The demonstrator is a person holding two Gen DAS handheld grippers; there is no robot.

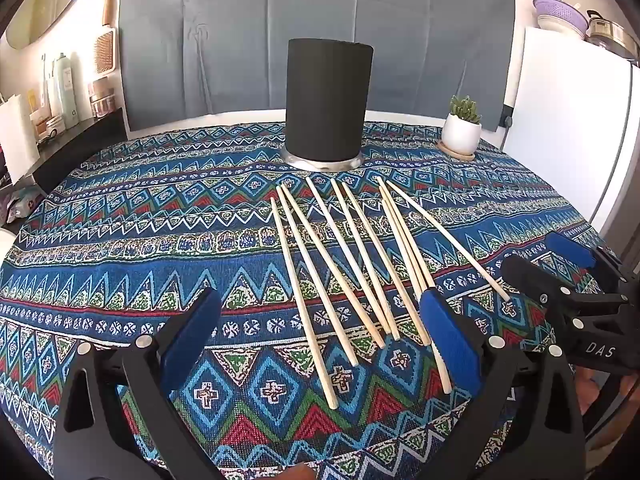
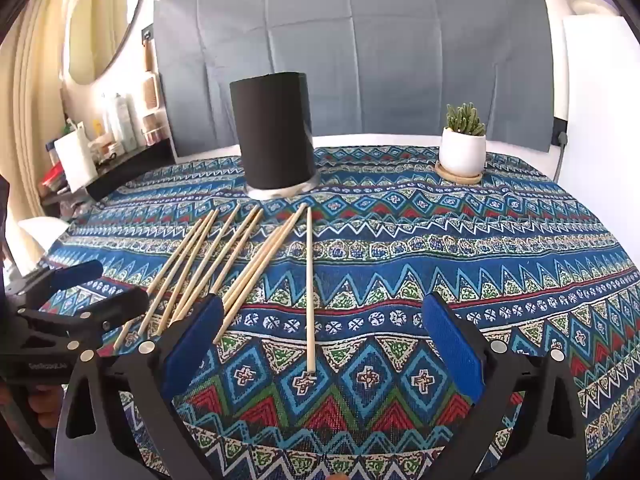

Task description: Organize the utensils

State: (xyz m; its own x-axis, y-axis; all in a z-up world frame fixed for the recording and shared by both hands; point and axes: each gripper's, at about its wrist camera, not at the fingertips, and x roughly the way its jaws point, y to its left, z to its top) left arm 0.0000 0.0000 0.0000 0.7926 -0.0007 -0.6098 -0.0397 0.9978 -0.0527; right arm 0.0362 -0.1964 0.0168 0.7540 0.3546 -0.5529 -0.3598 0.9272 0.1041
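Several wooden chopsticks [image 1: 344,264] lie fanned out on the patterned tablecloth [image 1: 160,216], in front of a black cylindrical holder [image 1: 328,100] on a metal base. My left gripper [image 1: 320,336] is open and empty above their near ends. My right gripper [image 1: 560,268] shows at the right edge of the left wrist view, open. In the right wrist view the chopsticks [image 2: 224,272] lie left of centre, one chopstick [image 2: 310,288] lies apart, and the holder [image 2: 276,132] stands behind them. My right gripper [image 2: 324,344] is open and empty over that single chopstick's near end. The left gripper [image 2: 92,288] shows at the left.
A small succulent in a white pot [image 1: 462,130] stands on a wooden coaster at the back right, also in the right wrist view [image 2: 462,146]. A grey cloth [image 1: 320,20] hangs behind the table. A shelf with bottles [image 1: 60,92] is at the left, a white cabinet [image 1: 572,128] at the right.
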